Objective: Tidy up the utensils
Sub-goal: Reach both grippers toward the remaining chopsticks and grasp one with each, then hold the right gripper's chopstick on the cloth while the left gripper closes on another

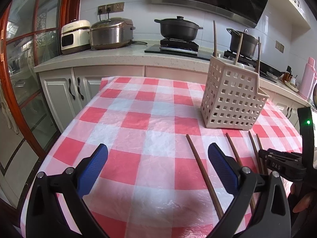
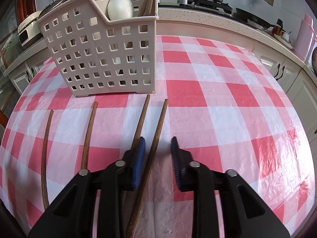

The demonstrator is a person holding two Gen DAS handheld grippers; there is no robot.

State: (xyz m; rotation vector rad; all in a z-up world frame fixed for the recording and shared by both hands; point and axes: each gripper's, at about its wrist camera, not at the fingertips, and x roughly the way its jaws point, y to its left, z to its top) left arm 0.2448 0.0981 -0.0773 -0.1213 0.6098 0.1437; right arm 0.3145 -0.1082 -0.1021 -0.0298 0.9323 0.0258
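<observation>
- Table point(image 2: 227, 103): one, covered by a red, pink and white checked cloth under clear plastic film.
- Basket point(image 2: 103, 55): one, beige plastic with square holes, standing upright on the far left part of the table in the right wrist view; in the left wrist view it stands far right point(image 1: 233, 97).
- Basket contents: one white spoon point(image 2: 119, 8) bowl-up, plus brown wooden sticks standing in it. Three sticks rise above the rim in the left wrist view; exact total cannot be told.
- Chopsticks lying flat on the table: four, counted in the right wrist view, all near the basket's front and roughly parallel, pointing far-to-near.
 - leftmost chopstick point(image 2: 45, 154)
 - second chopstick point(image 2: 89, 134)
 - third chopstick point(image 2: 141, 117), running under the left finger of the right claw
 - fourth chopstick point(image 2: 156, 134), lying between the fingers of the right claw, close to the left blue pad
- Right claw point(image 2: 158, 144): narrow opening, fingers low over the table either side of the fourth chopstick, not clamped on it.
- Left claw point(image 1: 158, 152): spread wide, nothing between the fingers, over the near left table.
- Leftmost chopstick lies in the left claw's gap in that view point(image 1: 200, 166); no contact seen.
- Background: two black pots on the stove, two rice cookers on the kitchen worktop.
</observation>
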